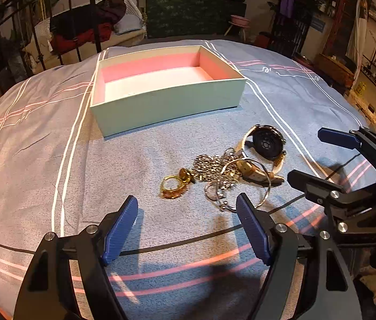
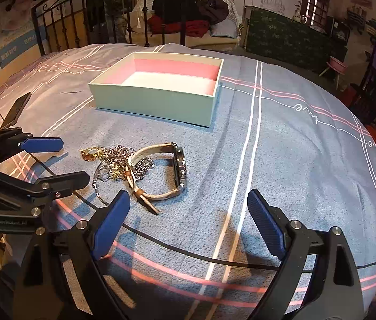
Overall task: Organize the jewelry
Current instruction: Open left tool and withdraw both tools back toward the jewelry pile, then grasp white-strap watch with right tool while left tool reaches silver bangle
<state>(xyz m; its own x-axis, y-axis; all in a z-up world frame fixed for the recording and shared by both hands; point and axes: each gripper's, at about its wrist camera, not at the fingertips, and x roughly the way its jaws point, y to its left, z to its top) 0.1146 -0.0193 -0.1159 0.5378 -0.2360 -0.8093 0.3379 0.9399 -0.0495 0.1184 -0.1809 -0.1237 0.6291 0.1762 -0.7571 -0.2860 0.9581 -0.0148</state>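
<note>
Behind jewelry pile (image 1: 225, 170): open box (image 1: 166, 106), unobstructed.

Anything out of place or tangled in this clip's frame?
Yes: the jewelry lies in one tangled heap on the bedspread, the watch strap overlapping the chain and bangle. The box shows nothing inside. Both grippers, left and right, are open.

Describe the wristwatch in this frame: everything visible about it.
The wristwatch has a round dark metal case with a silvery rim, standing on edge, and a pale beige strap with a tan leather keeper, looped closed. It lies on the bedspread, in front of the open box and outside it. Its strap rests over the tangled chain necklace and touches a thin silver bangle. Neither gripper touches it.
</note>
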